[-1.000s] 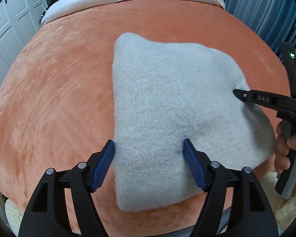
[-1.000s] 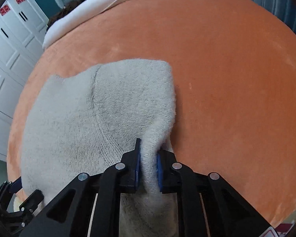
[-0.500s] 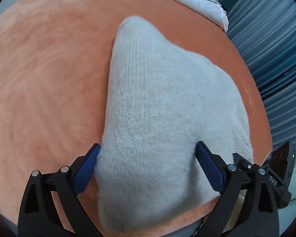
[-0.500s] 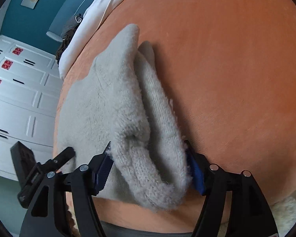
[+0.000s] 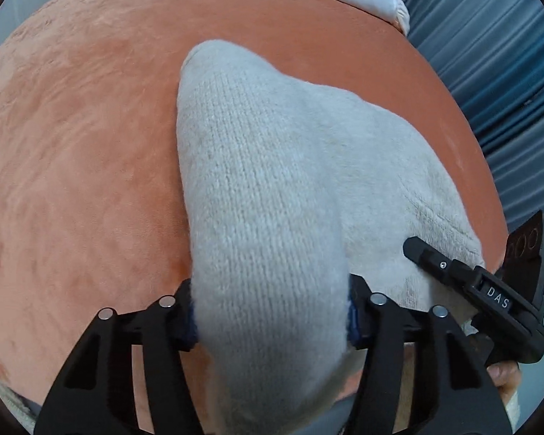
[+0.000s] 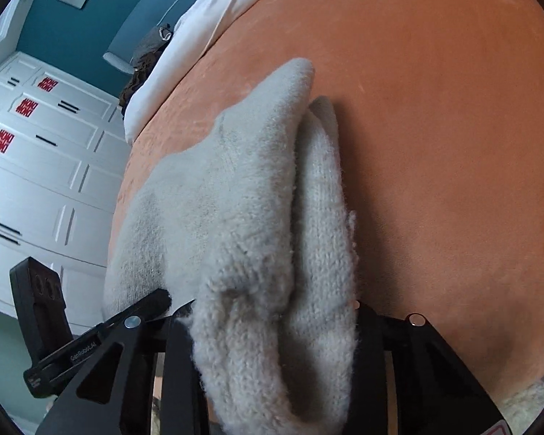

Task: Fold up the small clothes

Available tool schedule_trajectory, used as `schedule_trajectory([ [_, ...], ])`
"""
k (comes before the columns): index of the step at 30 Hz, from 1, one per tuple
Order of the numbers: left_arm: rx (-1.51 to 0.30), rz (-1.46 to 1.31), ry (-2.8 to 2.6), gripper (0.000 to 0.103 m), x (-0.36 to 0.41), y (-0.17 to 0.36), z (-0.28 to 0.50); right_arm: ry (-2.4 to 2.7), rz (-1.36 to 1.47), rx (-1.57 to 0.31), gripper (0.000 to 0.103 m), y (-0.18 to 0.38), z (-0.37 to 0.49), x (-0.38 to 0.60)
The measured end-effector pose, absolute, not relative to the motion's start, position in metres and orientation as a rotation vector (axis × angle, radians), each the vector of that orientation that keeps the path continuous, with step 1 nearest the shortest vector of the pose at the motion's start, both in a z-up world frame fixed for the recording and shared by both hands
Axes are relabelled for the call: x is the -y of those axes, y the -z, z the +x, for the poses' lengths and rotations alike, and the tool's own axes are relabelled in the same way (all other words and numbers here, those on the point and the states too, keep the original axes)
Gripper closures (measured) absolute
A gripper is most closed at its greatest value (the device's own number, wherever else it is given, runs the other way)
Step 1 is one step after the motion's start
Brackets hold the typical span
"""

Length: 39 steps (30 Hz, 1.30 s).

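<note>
Grey knit garment (image 5: 272, 188) lies bunched on the orange bed (image 5: 72, 145), near edge. Left hand-held gripper (image 5: 270, 320) and right hand-held gripper (image 6: 272, 311) each clamped on a thick fold. Step: gathering for a fold. Next, judged: lift together, lay evenly.

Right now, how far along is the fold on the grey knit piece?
Partway. Done: the grey knit piece is already doubled, with one layer lying over another along its right edge on the orange blanket. In hand: the left claw and right claw each have a near-edge bunch of knit filling the gap between their fingers. Left: carry that edge over, lay it flat, release. No finished stack is visible.
</note>
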<state>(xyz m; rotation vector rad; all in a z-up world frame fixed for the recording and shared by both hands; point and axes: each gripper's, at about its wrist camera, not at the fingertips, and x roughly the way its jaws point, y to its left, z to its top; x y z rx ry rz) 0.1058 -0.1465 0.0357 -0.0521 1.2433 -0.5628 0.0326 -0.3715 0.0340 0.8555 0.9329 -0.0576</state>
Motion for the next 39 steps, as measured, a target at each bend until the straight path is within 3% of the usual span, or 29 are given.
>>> schedule_trajectory([
  [6, -1.315, 0.001, 0.626, 0.048, 0.134, -0.042, 0.056, 0.081, 0.836, -0.98, 0.07, -0.043, -0.029, 0.352],
  [14, -1.314, 0.109, 0.586, 0.037, 0.143, -0.022, 0.034, 0.147, 0.889, -1.022, 0.06, -0.016, -0.057, 0.345],
  [16, -1.322, 0.096, 0.583, 0.038, 0.14, -0.023, 0.036, 0.158, 0.878, -1.035, 0.058, -0.017, -0.049, 0.342],
  [19, -1.287, 0.109, 0.59, 0.046, 0.137, -0.036, 0.032, 0.164, 0.883, -1.026, 0.066, -0.025, -0.047, 0.339],
  [24, -1.194, 0.135, 0.615, 0.052, 0.131, -0.074, 0.027, 0.142, 0.832, -0.921, 0.071, -0.07, -0.054, 0.329],
  [39, -0.877, 0.056, 0.74, 0.053, 0.096, -0.214, 0.018, 0.088, 0.621, -0.58, 0.071, -0.22, -0.074, 0.293],
])
